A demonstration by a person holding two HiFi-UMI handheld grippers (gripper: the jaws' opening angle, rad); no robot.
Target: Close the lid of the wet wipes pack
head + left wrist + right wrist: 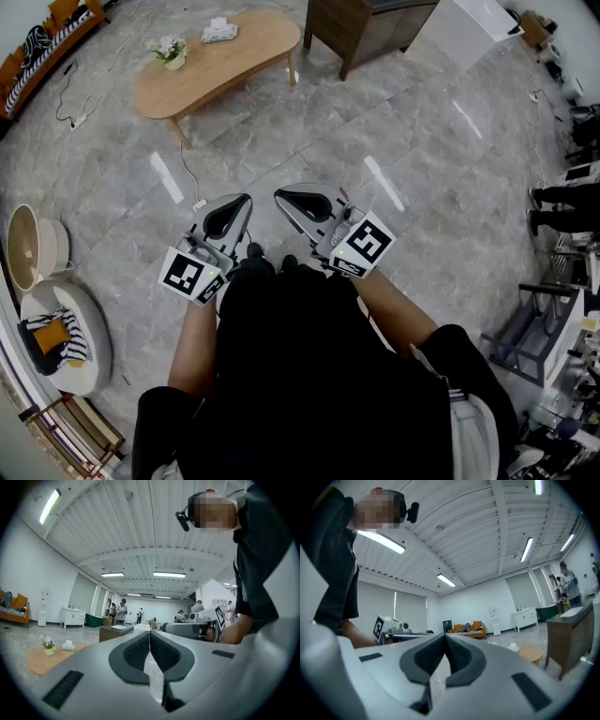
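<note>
The wet wipes pack (218, 30) is a small white bundle lying on the far end of a curved wooden coffee table (244, 52), well ahead of me across the floor. It also shows as a white pack (69, 645) in the left gripper view and a tiny pack (513, 646) in the right gripper view. Its lid is too small to make out. My left gripper (246, 199) and right gripper (279, 195) are held side by side at waist height over the marble floor. Both are shut and hold nothing: left gripper (149, 633), right gripper (444, 636).
A small flower pot (172, 52) stands on the table beside the pack. A dark wooden cabinet (370, 23) and a white unit (469, 28) stand behind the table. A cable (187, 173) trails on the floor. Round cushions (61, 337) lie at left. People (117, 611) stand far off.
</note>
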